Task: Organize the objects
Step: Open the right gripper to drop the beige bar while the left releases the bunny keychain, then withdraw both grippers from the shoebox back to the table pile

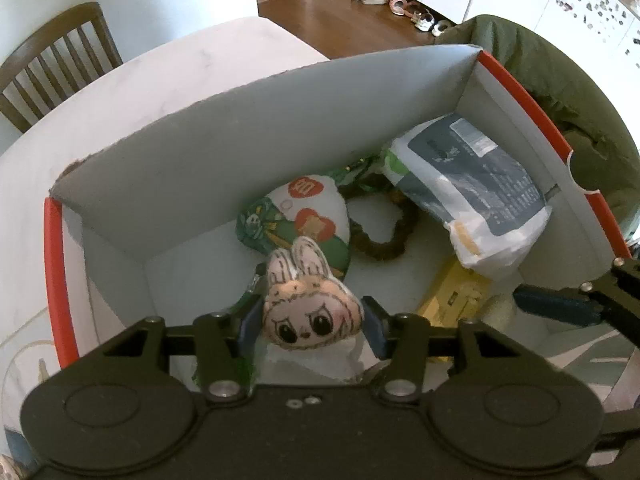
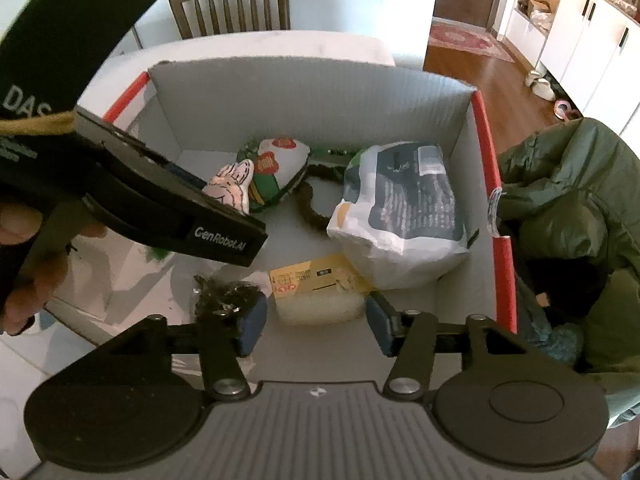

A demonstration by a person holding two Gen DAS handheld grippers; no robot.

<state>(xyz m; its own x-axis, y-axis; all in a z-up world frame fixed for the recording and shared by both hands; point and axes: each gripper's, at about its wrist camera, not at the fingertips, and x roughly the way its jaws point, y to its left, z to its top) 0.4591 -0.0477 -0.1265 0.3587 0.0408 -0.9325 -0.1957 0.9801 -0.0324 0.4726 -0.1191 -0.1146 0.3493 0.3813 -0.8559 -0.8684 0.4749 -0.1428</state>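
Plush bunny toy (image 1: 310,308) pinched in left hand-held gripper (image 1: 312,322) over white box (image 1: 240,128), near green pillow (image 1: 308,220); best lowered to bare floor before release; right hand-held gripper (image 2: 316,322) wide, empty.

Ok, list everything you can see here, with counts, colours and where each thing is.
box: one, white, red edges, on table
table: one, white, under box
bunny plush: one, pink, held over box
pouch: one, green-white, box back
braided cord: one, brown, box middle
bag: one, white-navy, box right
yellow pack: one, box front
chair: one, brown, behind table
jacket: one, green, right of box
left tongs: gripping plush
right tongs: open, empty
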